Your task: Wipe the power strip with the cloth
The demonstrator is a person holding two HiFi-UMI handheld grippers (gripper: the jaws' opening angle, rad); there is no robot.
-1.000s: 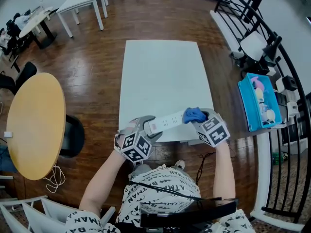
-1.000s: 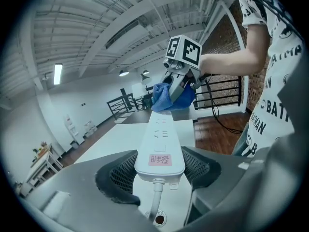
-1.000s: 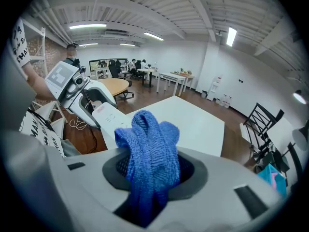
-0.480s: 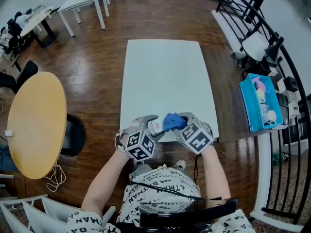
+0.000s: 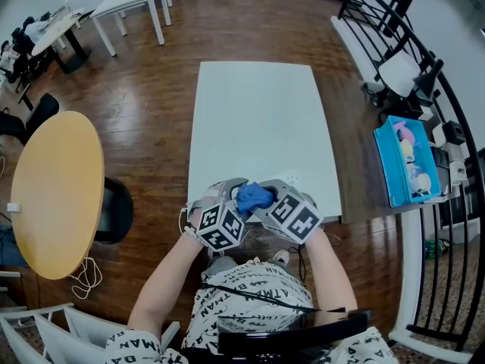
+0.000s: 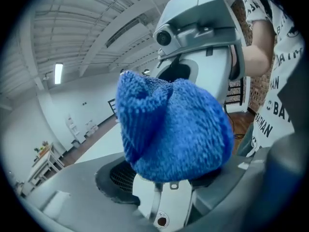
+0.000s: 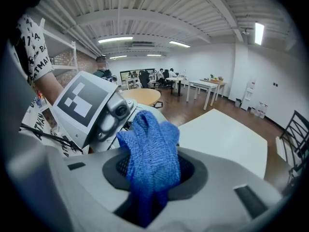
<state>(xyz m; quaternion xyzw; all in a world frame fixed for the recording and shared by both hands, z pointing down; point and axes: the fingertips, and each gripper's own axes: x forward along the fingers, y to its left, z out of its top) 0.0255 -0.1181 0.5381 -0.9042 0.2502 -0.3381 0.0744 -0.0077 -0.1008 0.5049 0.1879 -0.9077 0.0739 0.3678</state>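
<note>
Clenched on the cloth (image 5: pixel 254 196), the right hand-held gripper (image 5: pixel 267 203) had swept left along the power strip (image 6: pixel 166 204), reaching the left hand-held gripper (image 5: pixel 227 199) grasping its end at the worktop's (image 5: pixel 258 120) near edge; one pass seemed complete.

Bright, even indoor light, soft shadows; white table (image 5: pixel 261 120) nearly blown out in head view. Heavy fisheye bending away from the table, black vignette corners (both gripper views). Glare off ceiling strip lights (image 7: pixel 117 39) above the table; blue cloth (image 6: pixel 174 129) before it slightly soft.
</note>
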